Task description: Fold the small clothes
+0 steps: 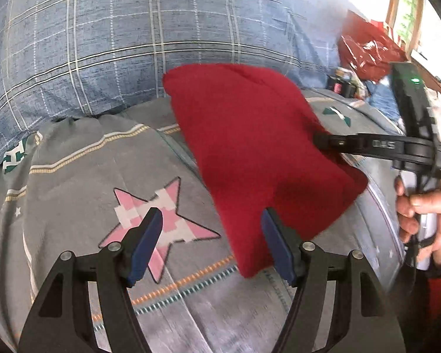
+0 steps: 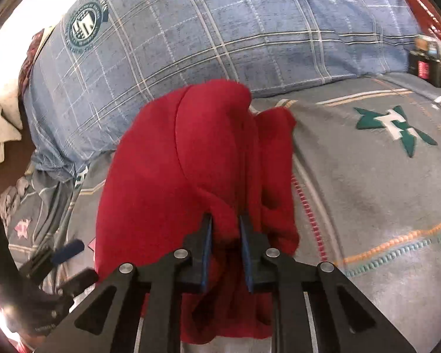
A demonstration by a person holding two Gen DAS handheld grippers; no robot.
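Note:
A small red garment (image 1: 258, 153) hangs folded above the grey bed cover (image 1: 73, 176). My right gripper (image 2: 225, 223) is shut on a bunch of the red garment (image 2: 173, 170) and holds it up; in the left wrist view it (image 1: 317, 141) reaches in from the right and grips the cloth's right edge. My left gripper (image 1: 211, 220) is open and empty, its right pad touching or just in front of the garment's lower edge. The left gripper also shows at the lower left of the right wrist view (image 2: 73, 261).
A blue plaid pillow (image 1: 132, 29) lies at the back of the bed. The grey cover carries a pink star (image 1: 158, 223) and a green emblem (image 2: 397, 126). A red plastic bag (image 1: 367, 50) and small dark items (image 1: 344, 85) sit at the far right.

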